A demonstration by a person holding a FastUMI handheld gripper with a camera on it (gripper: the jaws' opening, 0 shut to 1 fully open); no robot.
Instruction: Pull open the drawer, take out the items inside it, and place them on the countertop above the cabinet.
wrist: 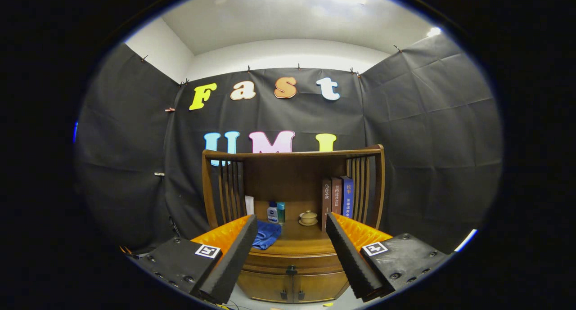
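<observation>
Drawer [292, 261], shut, is seen between and below the two fingers of the claw [291, 256], set in the wooden cabinet [292, 287] just under the surface [299, 242] and above a pair of small doors. The claw is held wide apart with nothing between its fingers, well short of the cabinet.

From left to right on the surface are shown: a blue cloth [266, 234] lying partly behind the left finger, a small white bottle [272, 212] touching or just beside a teal bottle [281, 212], a lidded ceramic cup [308, 217] on its saucer, and three upright books [337, 197] against the slatted right side of the shelf back.

A dark knob [291, 270] is seen at the middle of the drawer front; it is judged the only sound place to take hold, the front being otherwise smooth. The drawer is judged stiff, solid wood, fairly heavy for its size, and likely to slide with some friction, so a firm pinch and a straight pull are advised. The knob is small and may slip. The contents are hidden, so their handling cannot be told.
</observation>
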